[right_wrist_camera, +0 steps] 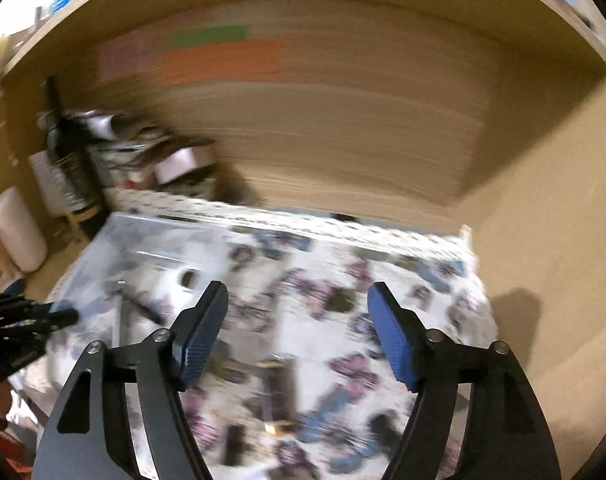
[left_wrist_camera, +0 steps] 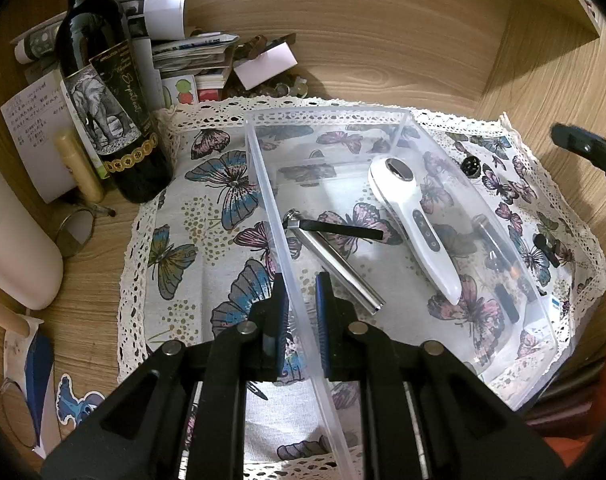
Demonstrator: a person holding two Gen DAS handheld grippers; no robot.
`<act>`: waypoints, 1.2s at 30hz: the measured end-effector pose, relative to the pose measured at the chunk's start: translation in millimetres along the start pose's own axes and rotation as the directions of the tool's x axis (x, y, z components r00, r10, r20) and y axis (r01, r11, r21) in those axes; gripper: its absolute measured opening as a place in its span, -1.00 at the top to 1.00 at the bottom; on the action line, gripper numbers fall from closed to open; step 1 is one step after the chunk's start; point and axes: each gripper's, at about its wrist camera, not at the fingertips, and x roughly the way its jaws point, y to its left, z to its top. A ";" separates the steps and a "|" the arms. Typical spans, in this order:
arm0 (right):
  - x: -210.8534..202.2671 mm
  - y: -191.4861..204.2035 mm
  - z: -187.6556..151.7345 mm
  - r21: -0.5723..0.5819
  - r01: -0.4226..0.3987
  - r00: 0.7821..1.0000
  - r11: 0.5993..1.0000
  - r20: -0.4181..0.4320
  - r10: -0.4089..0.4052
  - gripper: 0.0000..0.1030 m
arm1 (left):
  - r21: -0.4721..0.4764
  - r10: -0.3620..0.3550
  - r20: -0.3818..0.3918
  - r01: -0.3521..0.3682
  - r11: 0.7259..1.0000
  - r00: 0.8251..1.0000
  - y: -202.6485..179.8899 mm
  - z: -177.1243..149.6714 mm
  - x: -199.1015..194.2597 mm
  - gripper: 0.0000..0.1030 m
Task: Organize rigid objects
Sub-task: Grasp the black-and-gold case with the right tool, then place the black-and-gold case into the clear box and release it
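Observation:
A clear plastic box [left_wrist_camera: 263, 184] lies on a butterfly cloth [left_wrist_camera: 199, 216]. Inside it are a white handheld device [left_wrist_camera: 419, 228] and a silver metal cylinder [left_wrist_camera: 339, 272] with a black strap. My left gripper [left_wrist_camera: 301, 292] straddles the box's left wall, jaws close on either side of it; contact is unclear. Small dark items [left_wrist_camera: 543, 248] lie on the cloth right of the box. My right gripper [right_wrist_camera: 299, 312] is open and empty above the cloth [right_wrist_camera: 343, 280]; this view is blurred. The box [right_wrist_camera: 151, 248] shows at its left, with dark objects [right_wrist_camera: 275, 396] below the fingers.
A wine bottle [left_wrist_camera: 103, 92], papers [left_wrist_camera: 171, 52], a white bottle [left_wrist_camera: 15, 248] and a small mirror [left_wrist_camera: 77, 230] crowd the left of the wooden shelf. Wooden walls [left_wrist_camera: 543, 60] close the back and right. The right gripper's tip [left_wrist_camera: 587, 152] shows at right.

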 end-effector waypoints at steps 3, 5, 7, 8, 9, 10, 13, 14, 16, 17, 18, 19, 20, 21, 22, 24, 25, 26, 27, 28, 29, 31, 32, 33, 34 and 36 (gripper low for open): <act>1.7 -19.2 -10.2 0.036 0.039 0.999 0.999 -0.029 -0.038 -0.36 | 0.000 -0.001 0.000 0.001 1.000 1.000 0.6 0.1 0.2 0.75; 5.8 -26.7 -18.2 0.043 0.052 0.997 0.998 -0.055 -0.049 -0.36 | -0.002 -0.001 -0.001 0.001 1.000 1.000 0.6 0.2 0.3 0.75; 12.1 -29.9 -27.8 0.044 0.046 0.995 0.998 -0.088 -0.042 -0.36 | -0.001 0.000 -0.002 0.000 1.000 1.000 0.3 0.1 0.4 0.75; 17.1 -29.2 -33.1 0.040 0.039 0.994 0.998 -0.106 -0.035 -0.36 | -0.002 0.000 -0.003 0.000 1.000 1.000 0.8 0.2 0.8 0.75; 20.7 -28.2 -37.2 0.036 0.034 0.993 0.999 -0.118 -0.029 -0.36 | 0.000 0.002 -0.004 -0.002 1.000 1.000 0.7 0.1 0.7 0.75; 26.1 -25.4 -40.5 0.030 0.024 0.991 0.999 -0.132 -0.020 -0.36 | 0.000 0.003 -0.004 -0.003 1.000 1.000 0.7 0.3 0.8 0.75; 39.6 -18.7 -51.7 0.009 -0.014 0.984 1.000 -0.178 0.016 -0.35 | -0.002 0.006 -0.007 -0.006 1.000 1.000 0.7 0.7 1.1 0.75; 42.2 -17.6 -54.0 0.004 -0.025 0.981 1.000 -0.191 0.026 -0.34 | -0.002 0.007 -0.008 -0.007 1.000 1.000 0.6 1.1 1.0 0.75; 53.5 -11.1 -60.6 -0.009 -0.059 0.972 0.998 -0.228 0.055 -0.29 | -0.003 0.010 -0.009 -0.010 1.000 1.000 0.3 1.4 1.2 0.75; 61.7 -7.2 -63.7 -0.017 -0.078 0.964 0.997 -0.255 0.071 -0.19 | -0.003 0.012 -0.009 -0.012 1.000 1.000 -0.1 1.5 1.3 0.75; 66.5 -5.9 -66.0 -0.020 -0.092 0.958 0.996 -0.274 0.083 -0.13 | -0.003 0.013 -0.010 -0.013 1.000 1.000 -0.3 1.6 1.2 0.75; 73.0 -3.9 -68.8 -0.018 -0.116 0.948 0.993 -0.300 0.105 -0.02 | -0.004 0.015 -0.010 -0.015 1.000 1.000 -0.6 1.6 1.3 0.75; 78.1 -2.7 -71.1 -0.014 -0.135 0.939 0.991 -0.320 0.123 0.07 | -0.005 0.016 -0.011 -0.016 1.000 1.000 -0.8 1.7 1.2 0.75; 81.5 -1.9 -72.5 -0.007 -0.153 0.933 0.988 -0.331 0.142 0.09 | -0.005 0.017 -0.011 -0.017 1.000 1.000 -0.9 1.8 1.1 0.75; 85.6 -0.7 -74.0 -0.001 -0.167 0.925 0.986 -0.346 0.157 0.18 | -0.006 0.017 -0.012 -0.017 1.000 1.000 -0.9 1.8 1.1 0.75; 89.4 1.0 -75.8 0.003 -0.189 0.917 0.982 -0.356 0.178 0.31 | -0.007 0.017 -0.012 -0.018 1.000 1.000 -1.0 1.9 1.0 0.75; 89.1 1.4 -75.0 0.005 -0.196 0.916 0.981 -0.355 0.185 0.40 | -0.007 0.017 -0.012 -0.017 1.000 1.000 -0.7 2.0 1.1 0.75; 89.0 1.8 -74.9 0.007 -0.202 0.915 0.979 -0.356 0.191 0.54 | -0.007 0.018 -0.012 -0.018 1.000 1.000 -0.8 1.9 1.1 0.75; 87.9 2.6 -74.3 0.004 -0.207 0.915 0.978 -0.354 0.195 0.55 | -0.006 0.019 -0.011 -0.019 1.000 1.000 -1.0 1.9 1.0 0.75; 87.0 3.6 -74.0 -0.003 -0.202 0.917 0.979 -0.351 0.188 0.58 | -0.005 0.018 -0.011 -0.019 1.000 1.000 -0.7 2.0 1.0 0.75; 86.1 5.0 -73.8 -0.014 -0.190 0.922 0.982 -0.346 0.174 0.58 | -0.006 0.016 -0.011 -0.016 1.000 1.000 -0.3 2.1 1.1 0.75; 82.1 8.0 -73.1 -0.034 -0.171 0.931 0.985 -0.332 0.150 0.58 | -0.007 0.015 -0.012 -0.015 1.000 1.000 -0.6 2.4 1.1 0.75; 81.1 8.5 -70.8 -0.037 -0.168 0.934 0.985 -0.326 0.147 0.58 | -0.006 0.016 -0.013 -0.016 1.000 1.000 -0.5 2.1 1.2 0.75; 76.3 9.5 -68.2 -0.042 -0.163 0.940 0.986 -0.309 0.142 0.58 | -0.006 0.016 -0.012 -0.016 1.000 1.000 -0.5 2.0 1.2 0.75; 72.5 10.0 -64.3 -0.046 -0.160 0.945 0.986 -0.296 0.140 0.58 | -0.005 0.016 -0.012 -0.016 1.000 1.000 -0.7 2.0 1.1 0.75; 63.7 11.2 -56.5 -0.053 -0.156 0.955 0.986 -0.265 0.136 0.58 | -0.005 0.016 -0.011 -0.016 1.000 1.000 -0.5 2.0 1.2 0.75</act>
